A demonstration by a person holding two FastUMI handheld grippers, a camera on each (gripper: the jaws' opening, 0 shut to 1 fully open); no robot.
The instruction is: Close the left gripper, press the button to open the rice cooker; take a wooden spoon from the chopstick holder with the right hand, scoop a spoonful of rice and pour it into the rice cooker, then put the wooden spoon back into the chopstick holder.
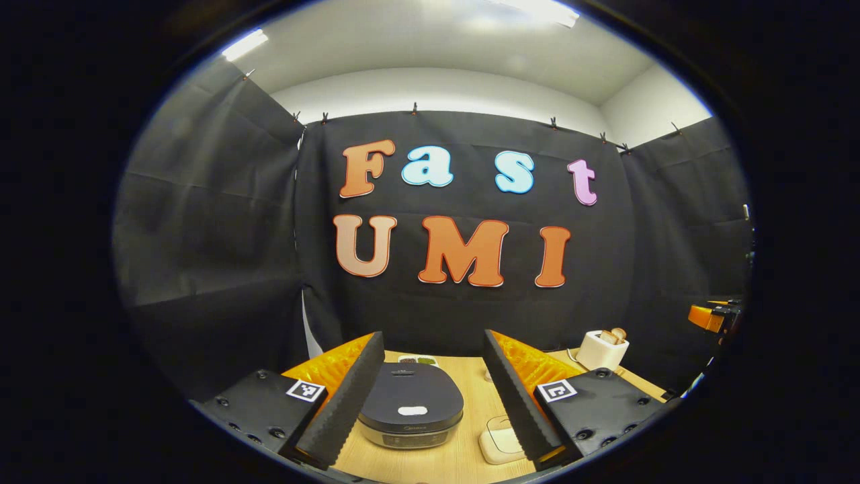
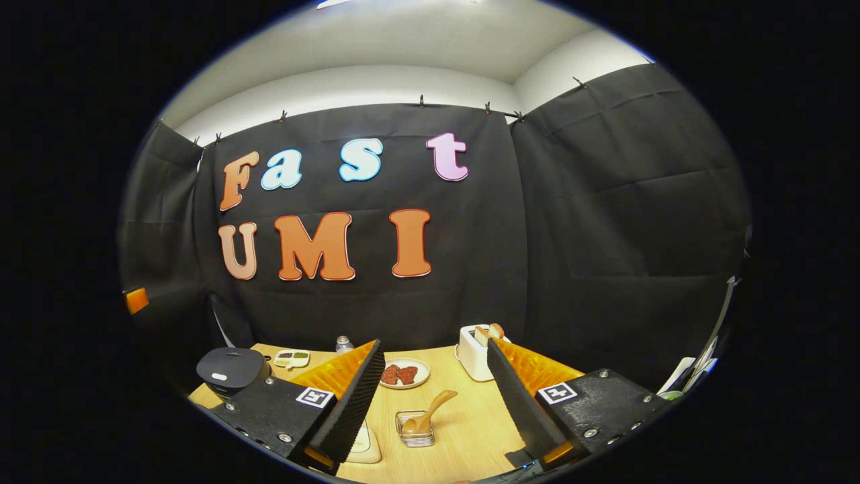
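My wooden spoon (image 2: 430, 407) stands in the chopstick holder (image 2: 415, 430) on the table (image 2: 463, 430), bowl down, handle leaning up and to the right. My right gripper (image 2: 433, 396) hangs above it, fingers wide apart, touching nothing. The rice cooker (image 1: 410, 405) sits lid shut, it seems, between the parted fingers of my left gripper (image 1: 430, 396), which is empty too.

Both cameras look level along their tools toward the back wall from above the desk (image 1: 470, 430), sharing the rice cooker (image 1: 410, 403) and toaster (image 2: 474, 353).
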